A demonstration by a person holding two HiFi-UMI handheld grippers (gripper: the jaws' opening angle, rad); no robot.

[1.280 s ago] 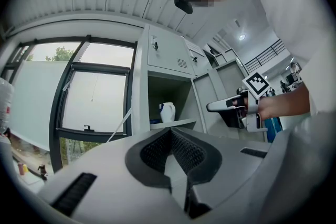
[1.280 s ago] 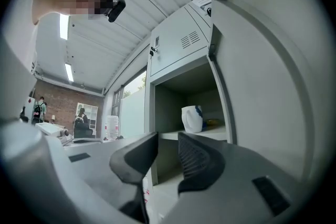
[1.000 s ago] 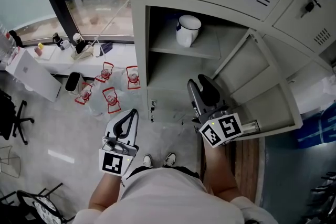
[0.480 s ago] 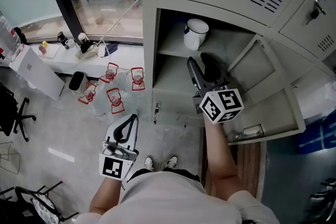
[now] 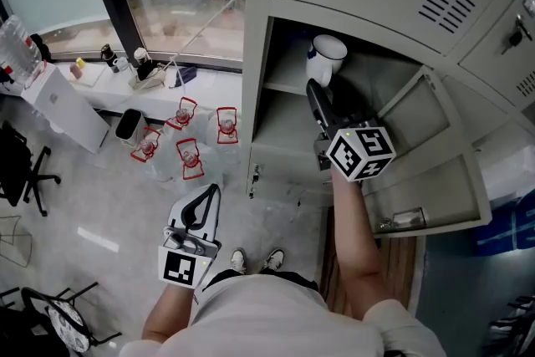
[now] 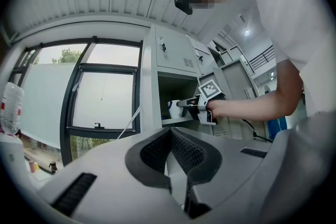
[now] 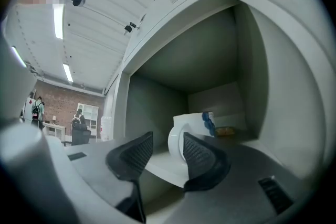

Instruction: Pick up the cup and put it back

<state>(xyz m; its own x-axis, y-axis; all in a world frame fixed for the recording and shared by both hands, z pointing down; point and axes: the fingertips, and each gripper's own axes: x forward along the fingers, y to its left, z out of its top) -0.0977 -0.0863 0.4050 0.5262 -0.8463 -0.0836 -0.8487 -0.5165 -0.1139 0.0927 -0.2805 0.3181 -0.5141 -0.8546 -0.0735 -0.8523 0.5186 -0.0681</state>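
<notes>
The white cup (image 5: 326, 54), set upright on the locker shelf (image 5: 282, 81) just ahead of the right gripper (image 5: 316, 88), whose empty jaws have just been opened wide, is judged light, hard, slick and chippable, and best clamped across its wall.

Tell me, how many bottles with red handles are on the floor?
4 bottles, bunched beside the locker: one at left, one behind, one in front, one nearest the locker. More could be hidden.
</notes>
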